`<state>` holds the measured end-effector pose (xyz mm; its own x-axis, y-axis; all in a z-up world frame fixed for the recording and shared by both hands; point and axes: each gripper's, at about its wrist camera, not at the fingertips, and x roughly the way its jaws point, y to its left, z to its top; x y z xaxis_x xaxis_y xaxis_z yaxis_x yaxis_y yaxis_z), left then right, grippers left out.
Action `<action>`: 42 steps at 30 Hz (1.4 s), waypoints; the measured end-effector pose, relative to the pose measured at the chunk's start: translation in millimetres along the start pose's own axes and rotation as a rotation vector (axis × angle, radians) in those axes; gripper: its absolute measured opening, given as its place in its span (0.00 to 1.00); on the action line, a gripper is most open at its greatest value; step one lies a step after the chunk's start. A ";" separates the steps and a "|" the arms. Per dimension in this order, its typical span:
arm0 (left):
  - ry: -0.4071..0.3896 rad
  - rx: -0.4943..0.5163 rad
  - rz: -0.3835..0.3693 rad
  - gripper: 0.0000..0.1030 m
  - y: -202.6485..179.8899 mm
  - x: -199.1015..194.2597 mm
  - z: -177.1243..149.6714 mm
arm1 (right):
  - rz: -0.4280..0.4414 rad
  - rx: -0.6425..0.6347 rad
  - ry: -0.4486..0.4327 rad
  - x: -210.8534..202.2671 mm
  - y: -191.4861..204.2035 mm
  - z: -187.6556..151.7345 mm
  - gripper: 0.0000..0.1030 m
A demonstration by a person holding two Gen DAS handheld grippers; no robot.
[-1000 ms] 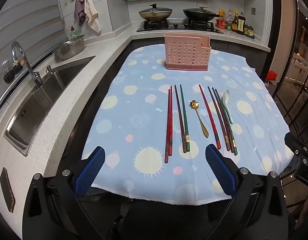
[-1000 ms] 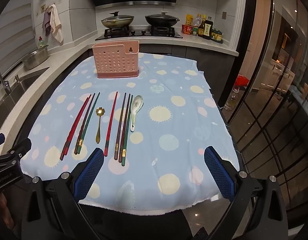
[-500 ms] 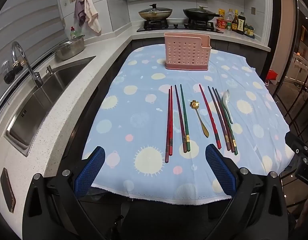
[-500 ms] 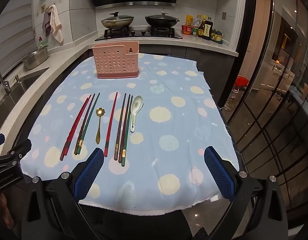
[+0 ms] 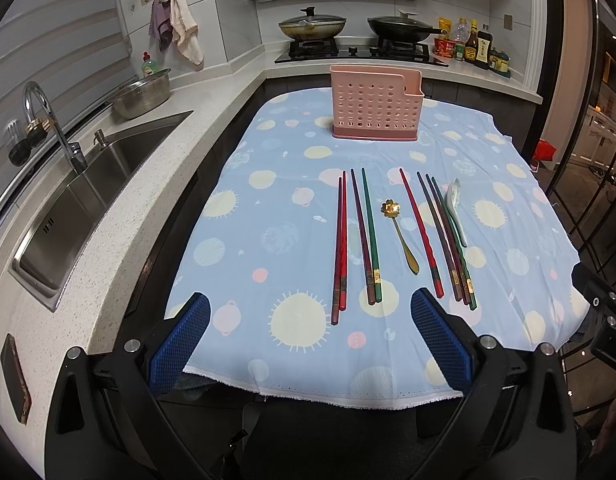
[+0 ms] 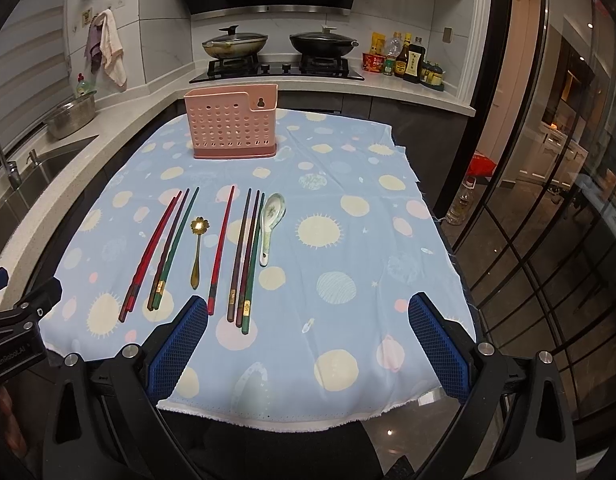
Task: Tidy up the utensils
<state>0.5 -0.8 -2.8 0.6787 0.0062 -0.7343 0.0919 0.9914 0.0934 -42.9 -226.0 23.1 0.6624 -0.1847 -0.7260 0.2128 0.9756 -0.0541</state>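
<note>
Hovering at the near edge of the table, the left gripper (image 5: 309,332) and the right gripper (image 6: 308,330) are both standing spread wide with nothing between their blue pads, so no utensil is being carried yet. Nothing appears to be in the rack so far, and the step in hand is, by my reading, the first pick.

Lying just past the grippers on the spotted tablecloth (image 5: 268,184) is a row of utensils, all pointing away from the edge. From the left these are a red pair of chopsticks (image 5: 339,248), a purple and green pair (image 5: 367,236), a gold flower spoon (image 5: 400,232), a single red chopstick (image 5: 421,236), a tight bundle of dark chopsticks (image 5: 447,240), and a white ceramic spoon (image 6: 270,222) touching that bundle's right side.

Doing this well is probably meaning each gripper is taking what lies on its own side, closing across the thick near ends of a pair so both sticks are lifting together. The thin sticks are lying flat on cloth, so pinching fabric is a risk. The ceramic spoon is likely slippery and is calling for a grip on its handle.

Standing upright at the far end, well apart from the row, the pink perforated rack (image 5: 375,108) is waiting as the likely destination.
</note>
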 end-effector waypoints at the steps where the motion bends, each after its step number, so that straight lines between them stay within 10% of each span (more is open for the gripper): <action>1: 0.000 0.000 0.000 0.93 0.0 -0.1 0.1 | -0.001 0.000 0.000 -0.2 0.0 0.2 0.93; 42: -0.002 0.001 0.000 0.93 0.6 -2.5 -0.3 | -0.004 -0.003 -0.007 -0.3 1.4 -0.7 0.93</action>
<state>-1.3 -0.2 -1.2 0.6803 0.0064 -0.7329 0.0921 0.9913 0.0941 -43.3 -224.5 22.8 0.6666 -0.1896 -0.7209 0.2130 0.9752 -0.0595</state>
